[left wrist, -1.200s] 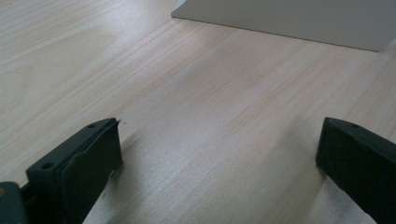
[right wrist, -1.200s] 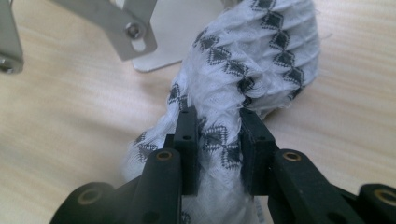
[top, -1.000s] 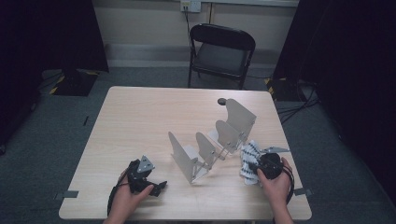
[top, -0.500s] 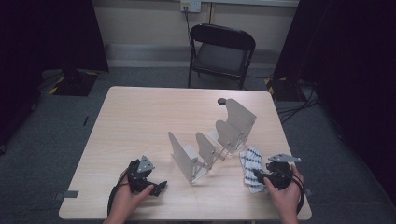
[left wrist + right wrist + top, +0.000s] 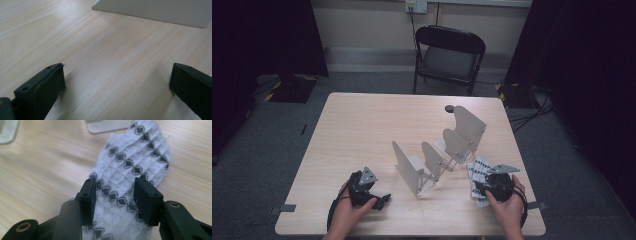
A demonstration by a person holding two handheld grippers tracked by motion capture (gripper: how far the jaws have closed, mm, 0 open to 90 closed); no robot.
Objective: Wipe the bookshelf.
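Cloth (image 5: 130, 167), white with black diamonds, lies flat on the table (image 5: 362, 130) near its right front corner, just in front of the metal rack (image 5: 437, 155). My right gripper (image 5: 113, 195) sits over it with the jaws half apart, the fabric running between them and under them; the pads do not look pressed on it yet, and the jaws have just been closing. To pinch well I would press the tips down into the weave so they gather a fold, then close fully before lifting, and keep clear of the rack's base beside the far edge. My left gripper (image 5: 117, 82) rests on bare wood at the front left with its jaws wide and nothing between them. Compared with a second ago, the right hand has slid a little towards the table's front right and the cloth shows more of its length; the left hand is unmoved.
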